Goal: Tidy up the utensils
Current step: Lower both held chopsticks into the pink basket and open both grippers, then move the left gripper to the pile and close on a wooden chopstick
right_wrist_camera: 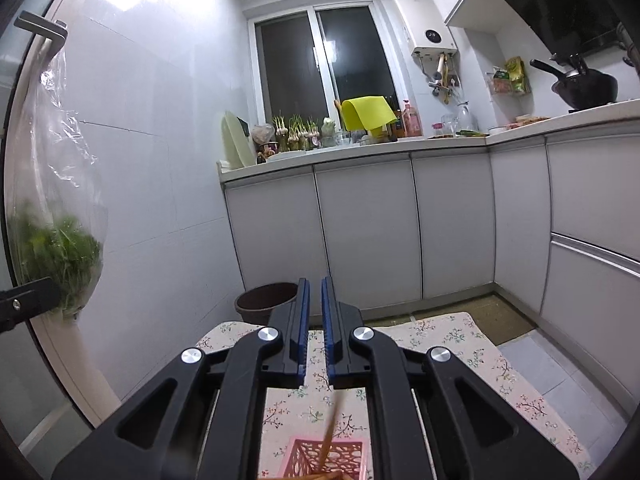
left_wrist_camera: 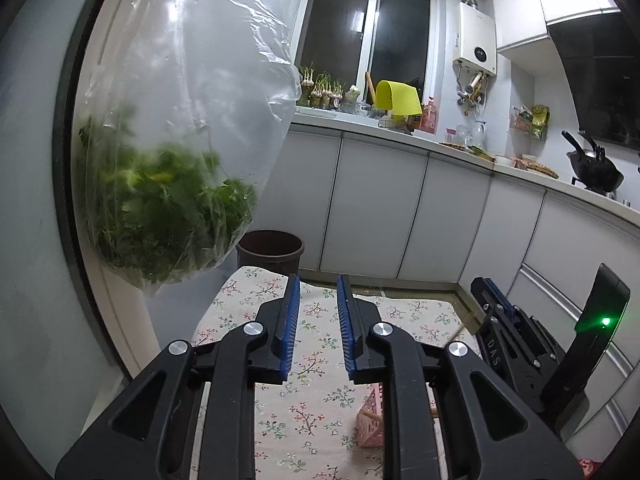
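Observation:
A pink openwork basket [right_wrist_camera: 332, 458] sits on the floral tablecloth [right_wrist_camera: 472, 344] just below my right gripper [right_wrist_camera: 315, 292]; a wooden stick, probably a chopstick [right_wrist_camera: 331, 424], leans up out of it. The right jaws stand a narrow gap apart with nothing between the pads. My left gripper [left_wrist_camera: 318, 292] is open and empty above the cloth. The basket's corner [left_wrist_camera: 370, 420] shows low in the left wrist view, partly hidden by the gripper body. The right gripper [left_wrist_camera: 490, 300] appears there at the right edge.
A clear plastic bag of leafy greens [left_wrist_camera: 168, 184] hangs close at the left from a door handle [right_wrist_camera: 40, 28]. A brown bin [left_wrist_camera: 270, 250] stands beyond the table. White cabinets [left_wrist_camera: 380, 200] and a cluttered counter [left_wrist_camera: 392, 126] run along the back and right; a black wok [left_wrist_camera: 596, 166] sits there.

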`<state>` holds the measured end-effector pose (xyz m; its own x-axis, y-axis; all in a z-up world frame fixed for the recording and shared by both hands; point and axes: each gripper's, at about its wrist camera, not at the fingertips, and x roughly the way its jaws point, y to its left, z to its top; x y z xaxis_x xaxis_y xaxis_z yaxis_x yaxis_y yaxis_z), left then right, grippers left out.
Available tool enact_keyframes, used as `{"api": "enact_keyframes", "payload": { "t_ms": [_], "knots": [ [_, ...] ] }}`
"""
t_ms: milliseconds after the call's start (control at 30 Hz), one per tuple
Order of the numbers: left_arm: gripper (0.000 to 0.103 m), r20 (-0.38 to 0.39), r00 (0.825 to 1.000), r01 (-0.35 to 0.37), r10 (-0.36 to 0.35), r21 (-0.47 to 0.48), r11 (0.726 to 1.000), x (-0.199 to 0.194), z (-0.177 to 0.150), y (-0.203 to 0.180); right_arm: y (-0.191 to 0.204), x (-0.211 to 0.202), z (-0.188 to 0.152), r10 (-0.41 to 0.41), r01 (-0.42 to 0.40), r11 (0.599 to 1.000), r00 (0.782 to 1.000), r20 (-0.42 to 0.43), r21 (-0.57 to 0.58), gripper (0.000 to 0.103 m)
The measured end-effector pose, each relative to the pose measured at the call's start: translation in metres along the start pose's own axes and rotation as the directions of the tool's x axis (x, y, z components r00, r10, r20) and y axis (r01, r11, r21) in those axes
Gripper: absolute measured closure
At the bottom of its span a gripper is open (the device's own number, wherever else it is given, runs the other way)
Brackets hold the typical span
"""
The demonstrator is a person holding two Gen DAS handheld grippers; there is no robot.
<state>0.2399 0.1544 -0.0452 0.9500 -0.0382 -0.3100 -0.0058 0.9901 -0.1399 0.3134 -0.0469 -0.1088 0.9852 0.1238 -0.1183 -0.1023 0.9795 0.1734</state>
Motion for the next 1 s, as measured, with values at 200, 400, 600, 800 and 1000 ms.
{"api": "enact_keyframes", "payload": {
  "t_ms": [200,400,600,800,1000],
  "knots": [
    [0.075,-0.026,1.000,0.014,-0.014,-0.002,1.000,-0.007,0.003,-0.003,-0.013,-0.046,0.034,-0.075,0.076,0.997,0.996,0.038,-0.011,0.052],
    [0.043,-0.041,0.998,0.040,-0.039,0.043,0.998,-0.028,0.003,-0.029,-0.030,-0.089,0.037,-0.166,0.165,0.986,0.986,-0.026,-0.028,0.033],
    [0.019,-0.040,0.998,0.043,-0.038,0.118,0.992,-0.051,-0.007,-0.064,-0.050,-0.127,0.026,-0.240,0.238,0.970,0.969,-0.065,-0.042,0.013],
    [0.009,-0.050,0.998,0.048,-0.041,0.156,0.987,-0.069,-0.022,-0.085,-0.071,-0.156,0.009,-0.275,0.271,0.961,0.954,-0.119,-0.045,0.007],
    [0.007,-0.143,0.987,0.094,-0.068,0.185,0.978,-0.072,-0.049,-0.101,-0.095,-0.188,-0.016,-0.314,0.307,0.949,0.931,-0.186,-0.065,0.007]
  ]
}}
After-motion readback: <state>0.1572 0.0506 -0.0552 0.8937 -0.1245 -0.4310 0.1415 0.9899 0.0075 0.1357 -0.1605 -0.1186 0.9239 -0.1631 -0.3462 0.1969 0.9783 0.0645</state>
